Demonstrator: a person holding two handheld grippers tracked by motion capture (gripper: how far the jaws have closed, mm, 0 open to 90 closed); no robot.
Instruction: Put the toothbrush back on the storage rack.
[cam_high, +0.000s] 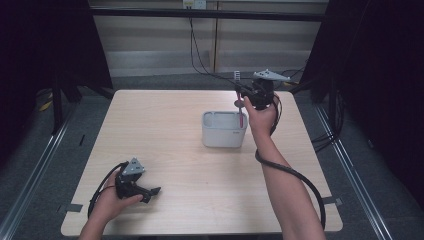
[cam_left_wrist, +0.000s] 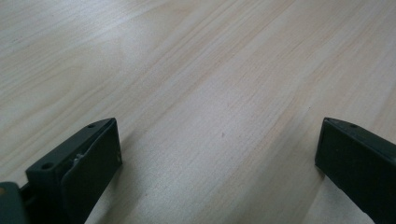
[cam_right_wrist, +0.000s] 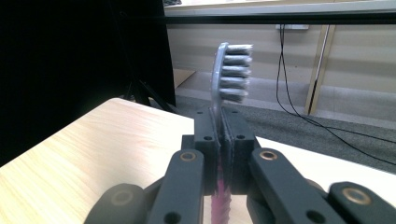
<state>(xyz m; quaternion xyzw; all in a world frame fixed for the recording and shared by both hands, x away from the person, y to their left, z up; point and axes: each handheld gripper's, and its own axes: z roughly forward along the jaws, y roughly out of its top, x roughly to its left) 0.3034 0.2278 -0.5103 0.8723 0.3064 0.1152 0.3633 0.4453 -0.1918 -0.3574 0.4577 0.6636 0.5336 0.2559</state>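
Two grippers are working over a pale wooden table (cam_high: 165, 130). The right gripper (cam_high: 242, 95) is hovering above the far right part of the table, carried by a right hand (cam_high: 261, 117) whose forearm is stretching up from the bottom edge of the high view and angling slightly left. The wrist is lifting clear of the table, and the gripper's cable is looping down along the forearm. Its jaws are pointing left and are clenching a toothbrush (cam_high: 239, 97) on the handle, just below the head. The toothbrush is standing nearly upright: the bristle head is rising above the jaws, while the pink handle is hanging down so that its lower end is lying at the right side of a white box (cam_high: 224, 135), which is sitting near the table's middle. Whether the tip is touching the box I cannot tell. In the right gripper view the two pads are pressing together on the toothbrush (cam_right_wrist: 222, 93), bristles facing right.

The left gripper (cam_high: 150, 192) is resting low on the near left part of the table, cradled in the left hand (cam_high: 116, 199). Its jaws are standing wide apart with nothing between them, bare wood showing in the gap.
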